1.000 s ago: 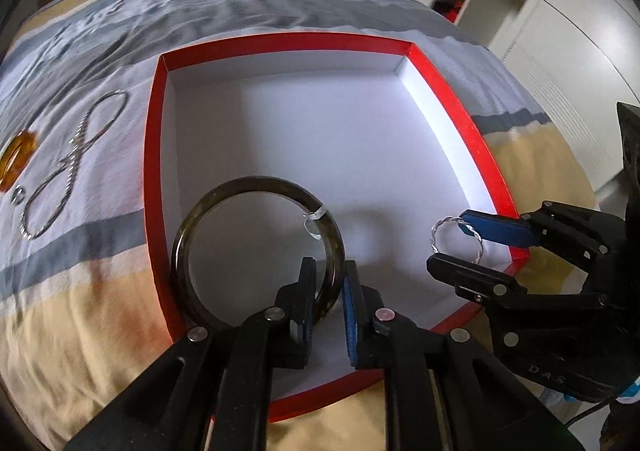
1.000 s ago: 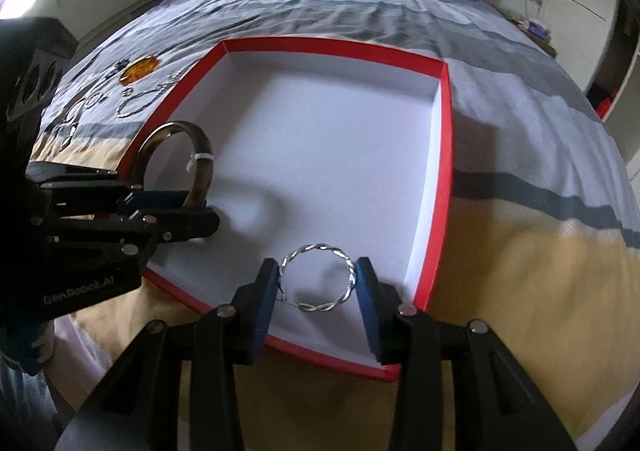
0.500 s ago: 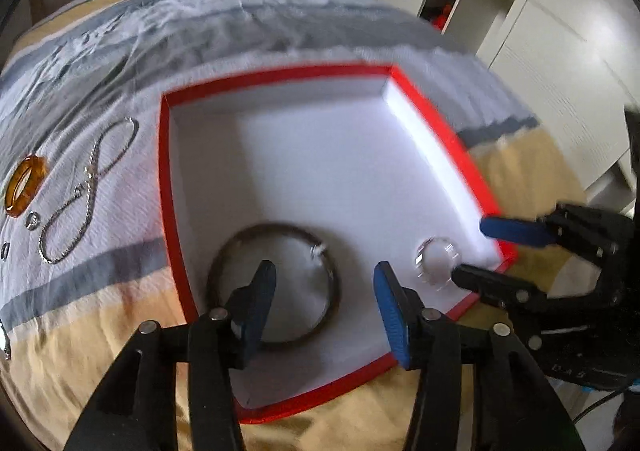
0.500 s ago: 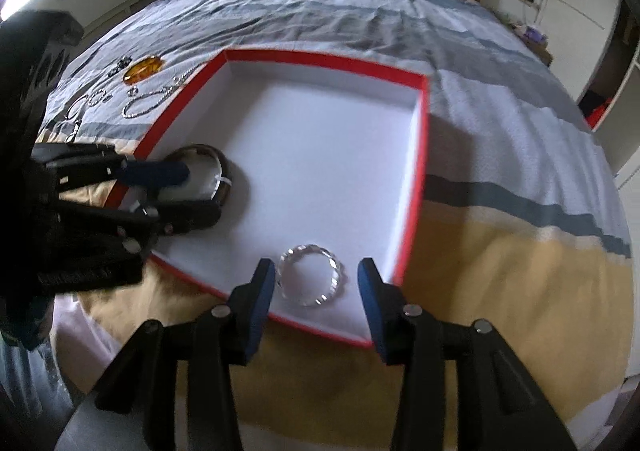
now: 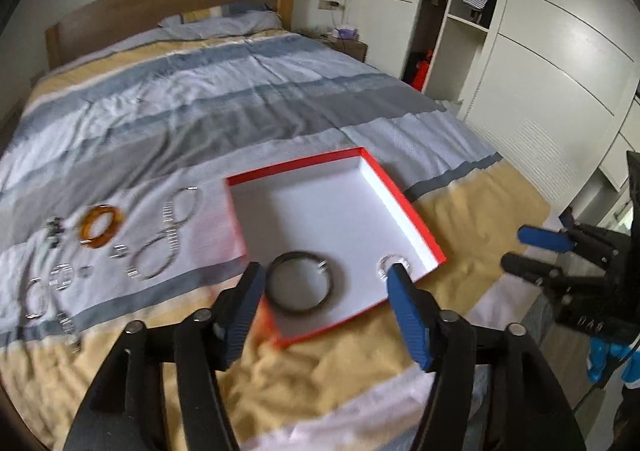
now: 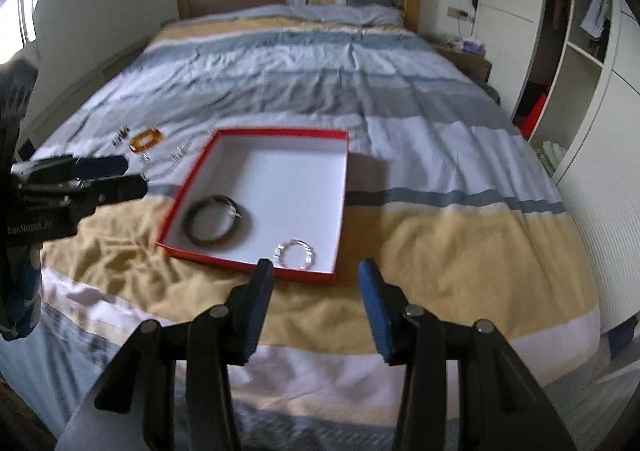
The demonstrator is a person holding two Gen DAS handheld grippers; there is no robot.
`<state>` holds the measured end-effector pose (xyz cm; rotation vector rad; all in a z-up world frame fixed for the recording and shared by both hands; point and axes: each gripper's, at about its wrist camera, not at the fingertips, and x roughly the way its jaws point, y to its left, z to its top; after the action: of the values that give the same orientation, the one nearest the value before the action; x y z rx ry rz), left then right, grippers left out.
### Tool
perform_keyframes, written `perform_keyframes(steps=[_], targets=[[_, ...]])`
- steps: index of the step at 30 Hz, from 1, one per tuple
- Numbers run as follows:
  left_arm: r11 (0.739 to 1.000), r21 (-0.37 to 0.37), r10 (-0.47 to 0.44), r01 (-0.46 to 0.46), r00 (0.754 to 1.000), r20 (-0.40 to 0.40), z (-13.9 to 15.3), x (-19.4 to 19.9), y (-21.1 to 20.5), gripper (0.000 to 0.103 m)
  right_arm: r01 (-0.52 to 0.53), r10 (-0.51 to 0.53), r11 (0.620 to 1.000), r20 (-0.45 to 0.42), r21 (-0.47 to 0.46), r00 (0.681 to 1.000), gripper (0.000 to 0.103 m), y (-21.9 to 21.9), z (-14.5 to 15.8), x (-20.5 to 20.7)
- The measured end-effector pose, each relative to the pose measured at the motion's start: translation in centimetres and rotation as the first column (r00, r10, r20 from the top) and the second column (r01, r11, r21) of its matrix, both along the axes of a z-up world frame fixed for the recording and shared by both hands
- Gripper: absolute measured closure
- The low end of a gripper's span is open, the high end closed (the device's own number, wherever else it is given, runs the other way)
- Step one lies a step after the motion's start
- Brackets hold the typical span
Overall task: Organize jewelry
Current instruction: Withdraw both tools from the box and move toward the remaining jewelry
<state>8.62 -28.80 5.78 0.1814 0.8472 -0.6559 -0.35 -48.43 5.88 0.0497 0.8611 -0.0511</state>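
Dropped: dark bangle [image 5: 299,283], twisted silver ring [image 6: 294,253] into red box [image 5: 404,199] | left gripper [image 5: 326,315] opening, empty; right gripper [image 6: 316,309] parted, empty | lifted clear; more pieces on bedspread [image 5: 240,99].

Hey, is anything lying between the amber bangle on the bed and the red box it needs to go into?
Yes. A silver chain lies on the bedspread between the amber bangle and the red box, close to the box's left wall. Carried above it, the bangle meets nothing else visible.
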Motion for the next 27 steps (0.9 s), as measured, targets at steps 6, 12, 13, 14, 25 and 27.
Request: perform_keyframes(steps=[6, 12, 13, 14, 25, 27], targets=[[0.996, 0.021, 0.082, -0.084, 0.993, 0.082, 2.7, -3.3, 7.5, 0.028, -0.001, -0.001, 1.000, 0.067, 0.029, 0.998, 0.060, 4.3, 2.9, -2.6], [0.981, 0.028, 0.186, -0.191, 0.974, 0.133, 4.6, -5.4, 15.5, 0.028, -0.006, -0.003, 0.998, 0.130, 0.069, 0.992, 0.060, 8.6, 5.0, -4.9], [0.976, 0.029, 0.210, -0.216, 0.967, 0.143, 4.9, -5.8, 17.1, 0.028, -0.006, -0.004, 0.998, 0.138, 0.070, 0.990, 0.060, 9.4, 5.3, -5.3], [0.972, 0.029, 0.228, -0.235, 0.962, 0.152, 5.1, -6.2, 18.5, 0.028, -0.006, -0.004, 0.998, 0.144, 0.069, 0.990, 0.060, 9.9, 5.6, -5.5], [0.911, -0.033, 0.406, -0.410, 0.885, 0.225, 6.8, -10.7, 30.9, 0.028, -0.071, 0.053, 0.995, 0.238, 0.070, 0.970, 0.060, 17.4, 10.2, -7.4], [0.904, -0.038, 0.424, -0.426, 0.878, 0.223, 6.7, -11.2, 32.2, 0.028, -0.085, 0.067, 0.994, 0.247, 0.063, 0.967, 0.060, 18.6, 10.6, -7.2]])
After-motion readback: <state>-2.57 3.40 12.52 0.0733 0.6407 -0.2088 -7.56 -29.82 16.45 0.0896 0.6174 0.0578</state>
